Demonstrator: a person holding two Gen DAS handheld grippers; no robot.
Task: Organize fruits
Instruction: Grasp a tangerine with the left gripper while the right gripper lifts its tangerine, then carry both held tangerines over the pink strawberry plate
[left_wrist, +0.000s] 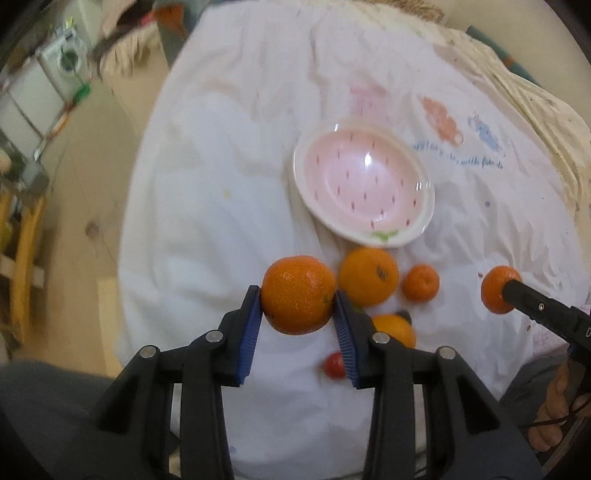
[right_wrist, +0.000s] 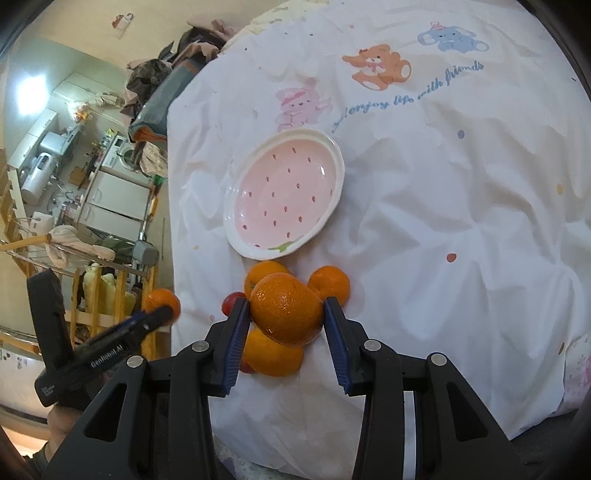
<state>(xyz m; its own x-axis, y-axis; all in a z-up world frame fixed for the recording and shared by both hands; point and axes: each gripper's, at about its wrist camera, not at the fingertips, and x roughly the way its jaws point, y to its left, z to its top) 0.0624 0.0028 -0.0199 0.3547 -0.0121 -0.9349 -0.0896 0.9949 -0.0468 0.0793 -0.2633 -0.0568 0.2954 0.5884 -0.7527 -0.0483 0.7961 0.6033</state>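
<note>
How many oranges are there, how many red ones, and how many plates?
oranges: 5
small red fruits: 2
pink plate: 1
Total: 8

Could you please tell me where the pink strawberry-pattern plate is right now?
The pink plate lies empty on the white printed cloth, centre in both wrist views, just beyond the cluster of oranges and ahead of both grippers.
</note>
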